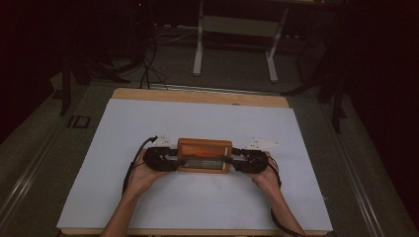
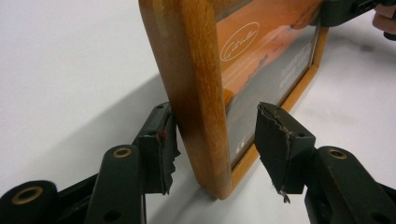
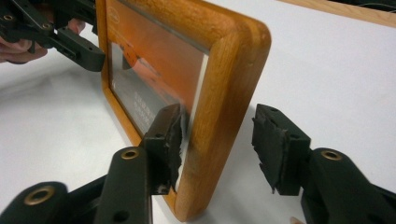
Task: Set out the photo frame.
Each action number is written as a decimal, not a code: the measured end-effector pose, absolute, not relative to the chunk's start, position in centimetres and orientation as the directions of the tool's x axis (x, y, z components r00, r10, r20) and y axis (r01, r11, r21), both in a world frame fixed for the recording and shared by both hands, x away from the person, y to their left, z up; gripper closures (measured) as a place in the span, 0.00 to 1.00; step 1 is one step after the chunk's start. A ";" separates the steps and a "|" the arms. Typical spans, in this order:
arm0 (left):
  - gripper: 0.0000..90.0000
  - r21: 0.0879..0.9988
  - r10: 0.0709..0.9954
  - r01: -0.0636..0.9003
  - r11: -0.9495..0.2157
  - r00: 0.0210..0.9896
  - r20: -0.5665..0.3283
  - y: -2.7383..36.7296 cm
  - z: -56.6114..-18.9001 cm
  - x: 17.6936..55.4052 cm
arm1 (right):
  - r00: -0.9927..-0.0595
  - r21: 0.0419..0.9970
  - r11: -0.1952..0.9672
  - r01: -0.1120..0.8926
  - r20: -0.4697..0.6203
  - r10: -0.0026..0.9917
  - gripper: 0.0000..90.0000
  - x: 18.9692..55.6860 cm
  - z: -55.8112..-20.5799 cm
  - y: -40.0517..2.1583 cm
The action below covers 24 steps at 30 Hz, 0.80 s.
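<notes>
A wooden picture frame [image 1: 204, 148] with an orange print stands upright on its long edge on the white sheet [image 1: 148, 123]. My left gripper [image 1: 177, 160] straddles the frame's left end. In the left gripper view the frame [image 2: 196, 70] sits between the jaws of my left gripper [image 2: 219, 135]: one pad lies against its back, the other hangs clear of the glass. My right gripper [image 1: 233, 160] straddles the right end. In the right gripper view my right gripper [image 3: 222, 140] has one pad at the front of the frame [image 3: 224, 70] and a clear gap at the back.
The white sheet covers a wooden table whose far edge [image 1: 197, 96] shows. Beyond it stand white desk legs [image 1: 232, 29], and cables [image 1: 148, 64] lie on the dark floor. The sheet is bare all round the frame.
</notes>
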<state>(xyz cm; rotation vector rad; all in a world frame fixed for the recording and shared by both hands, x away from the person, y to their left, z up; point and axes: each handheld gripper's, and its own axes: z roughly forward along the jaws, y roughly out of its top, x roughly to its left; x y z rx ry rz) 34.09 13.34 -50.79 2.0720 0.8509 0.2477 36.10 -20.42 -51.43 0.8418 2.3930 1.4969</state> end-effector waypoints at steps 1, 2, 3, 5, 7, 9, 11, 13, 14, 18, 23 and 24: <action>0.55 0.781 0.650 0.483 -0.396 0.748 -0.133 13.4 -50.8 34.1 | -0.818 0.874 0.325 0.361 0.130 0.560 0.57 36.1 -51.4 -20.5; 0.55 0.780 0.648 0.483 -0.398 0.750 -0.134 13.4 -50.8 34.1 | -0.817 0.875 0.324 0.360 0.127 0.563 0.57 36.1 -51.4 -20.5; 0.56 0.778 0.647 0.482 -0.403 0.751 -0.131 13.4 -50.8 34.0 | -0.815 0.876 0.322 0.360 0.128 0.565 0.57 36.1 -51.3 -20.5; 0.57 0.776 0.649 0.485 -0.403 0.749 -0.131 13.4 -50.8 34.0 | -0.814 0.875 0.317 0.365 0.134 0.566 0.56 36.2 -51.4 -20.6; 0.57 0.777 0.649 0.488 -0.398 0.748 -0.137 13.5 -50.8 34.0 | -0.813 0.874 0.318 0.367 0.135 0.566 0.56 36.2 -51.4 -20.7; 0.57 0.777 0.647 0.491 -0.392 0.748 -0.147 13.5 -50.8 34.0 | -0.813 0.874 0.318 0.367 0.135 0.566 0.56 36.2 -51.3 -20.7; 0.57 0.778 0.646 0.494 -0.389 0.748 -0.151 13.6 -50.9 34.0 | -0.812 0.873 0.318 0.370 0.137 0.568 0.56 36.2 -51.3 -20.7; 0.57 0.777 0.646 0.497 -0.387 0.747 -0.156 13.7 -50.9 34.0 | -0.810 0.872 0.319 0.372 0.137 0.570 0.55 36.2 -51.3 -20.8; 0.56 0.776 0.650 0.500 -0.385 0.744 -0.156 13.8 -50.9 34.0 | -0.810 0.872 0.320 0.371 0.135 0.570 0.55 36.2 -51.2 -20.8; 0.51 0.782 0.669 0.512 -0.355 0.724 -0.170 14.5 -50.7 34.0 | -0.813 0.880 0.308 0.363 0.137 0.566 0.52 36.1 -50.9 -21.3; 0.49 0.798 0.674 0.512 -0.318 0.714 -0.189 15.7 -50.2 33.8 | -0.814 0.888 0.294 0.355 0.139 0.564 0.51 35.9 -50.3 -22.2; 0.48 0.802 0.673 0.509 -0.312 0.715 -0.191 16.0 -50.1 33.7 | -0.813 0.887 0.293 0.357 0.140 0.565 0.51 35.9 -50.3 -22.4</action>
